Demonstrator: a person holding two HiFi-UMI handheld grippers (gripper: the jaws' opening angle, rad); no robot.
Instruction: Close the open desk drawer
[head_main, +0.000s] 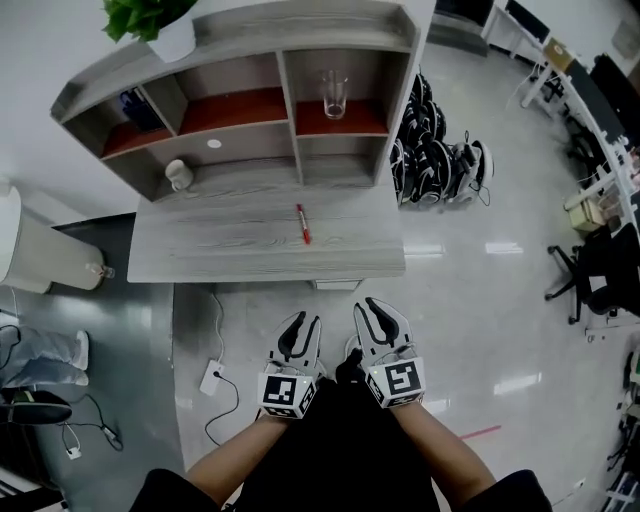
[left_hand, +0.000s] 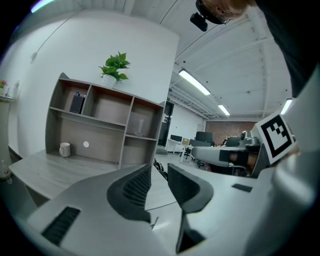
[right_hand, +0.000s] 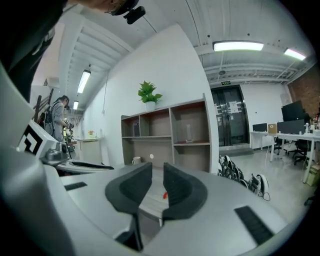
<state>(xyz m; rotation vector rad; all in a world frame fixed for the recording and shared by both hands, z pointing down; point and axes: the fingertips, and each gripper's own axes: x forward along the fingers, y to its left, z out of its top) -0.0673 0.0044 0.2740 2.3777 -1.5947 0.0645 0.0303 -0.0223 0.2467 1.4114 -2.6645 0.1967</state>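
Observation:
The grey wooden desk (head_main: 230, 250) with a shelf unit stands ahead of me. Under its front edge a narrow pale strip, the drawer front (head_main: 335, 285), pokes out a little; how far it stands open I cannot tell. My left gripper (head_main: 305, 322) and right gripper (head_main: 368, 306) hang side by side over the floor, short of the desk's front edge and touching nothing. In the left gripper view the left gripper (left_hand: 159, 167) has a clear gap between its jaws, with nothing in it. In the right gripper view the right gripper (right_hand: 157, 166) shows a narrower, empty gap.
A red pen (head_main: 302, 224) lies on the desk top. The shelves hold a glass (head_main: 334, 93) and a white mug (head_main: 178, 175), with a potted plant (head_main: 150, 20) on top. Dark gear (head_main: 435, 150) is piled right of the desk. A white adapter (head_main: 212, 378) with its cable lies on the floor.

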